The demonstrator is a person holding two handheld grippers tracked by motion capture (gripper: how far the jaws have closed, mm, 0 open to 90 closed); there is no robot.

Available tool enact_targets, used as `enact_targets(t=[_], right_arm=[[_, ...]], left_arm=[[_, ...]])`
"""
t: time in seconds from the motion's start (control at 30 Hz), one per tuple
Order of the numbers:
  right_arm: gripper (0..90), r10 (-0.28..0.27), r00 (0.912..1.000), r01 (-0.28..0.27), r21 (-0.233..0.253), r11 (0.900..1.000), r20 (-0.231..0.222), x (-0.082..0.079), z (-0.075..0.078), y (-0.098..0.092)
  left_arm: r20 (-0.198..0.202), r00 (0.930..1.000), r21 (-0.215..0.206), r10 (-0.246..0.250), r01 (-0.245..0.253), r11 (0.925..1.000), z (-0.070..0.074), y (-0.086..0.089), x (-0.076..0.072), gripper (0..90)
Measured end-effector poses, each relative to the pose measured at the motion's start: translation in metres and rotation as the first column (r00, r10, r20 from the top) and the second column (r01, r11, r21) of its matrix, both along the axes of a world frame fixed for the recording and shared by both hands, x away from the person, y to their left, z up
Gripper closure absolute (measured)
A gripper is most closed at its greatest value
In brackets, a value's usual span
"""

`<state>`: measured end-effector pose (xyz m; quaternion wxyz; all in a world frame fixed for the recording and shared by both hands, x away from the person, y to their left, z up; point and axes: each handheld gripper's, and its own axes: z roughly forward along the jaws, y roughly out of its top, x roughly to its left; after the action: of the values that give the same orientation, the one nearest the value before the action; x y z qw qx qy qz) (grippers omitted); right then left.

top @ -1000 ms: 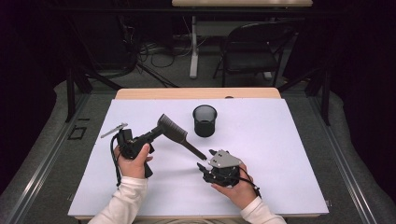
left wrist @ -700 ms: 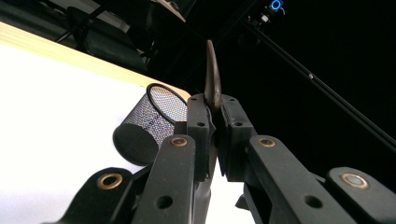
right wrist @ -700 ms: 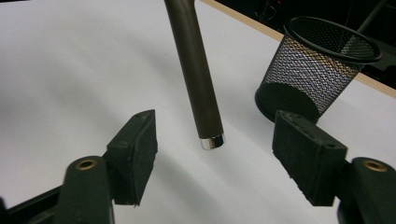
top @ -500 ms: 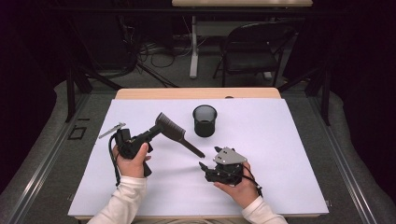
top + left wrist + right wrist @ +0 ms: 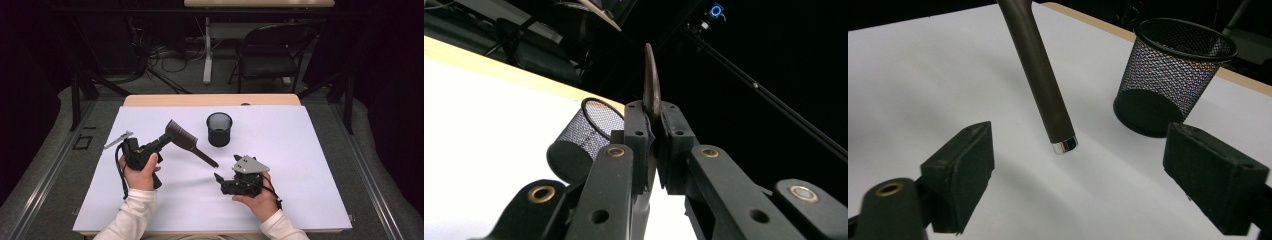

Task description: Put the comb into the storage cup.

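Pinching the brush (image 5: 182,136) at centre-left, the left gripper (image 5: 165,141) is tilting it; the right gripper (image 5: 218,179), lower centre, is sitting spread wide.

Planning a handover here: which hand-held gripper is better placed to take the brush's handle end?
Right. The right hand-held gripper is open with the brush handle's tip between its jaws; the left hand-held gripper already clamps the brush head.

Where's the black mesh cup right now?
In the high view the black mesh cup stands upright at table centre-back, just right of the brown brush held by the left gripper.
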<state>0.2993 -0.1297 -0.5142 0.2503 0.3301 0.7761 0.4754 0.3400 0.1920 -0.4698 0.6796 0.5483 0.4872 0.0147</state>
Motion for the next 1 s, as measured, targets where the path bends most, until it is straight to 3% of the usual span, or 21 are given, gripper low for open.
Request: enact_targets(t=[0.43,0.8,1.0], right_arm=[[0.4,-0.018,0.9998,0.018,0.058,0.998,0.0,0.002,0.006,-0.012],[0.0,-0.062,0.9978,0.061,0.011,0.998,0.025,-0.002,0.008,-0.019],[0.0,-0.076,0.9967,0.076,0.019,0.997,0.026,-0.002,0.008,-0.024]], left_arm=[[0.025,0.9995,0.005,0.018,-0.018,0.9998,0.002,0.003,-0.002,84.5],[0.042,0.999,0.03,0.018,-0.019,0.9994,0.003,0.0,-0.003,84.5],[0.048,0.9986,0.029,0.022,-0.024,0.9993,0.004,0.0,-0.003,84.5]])
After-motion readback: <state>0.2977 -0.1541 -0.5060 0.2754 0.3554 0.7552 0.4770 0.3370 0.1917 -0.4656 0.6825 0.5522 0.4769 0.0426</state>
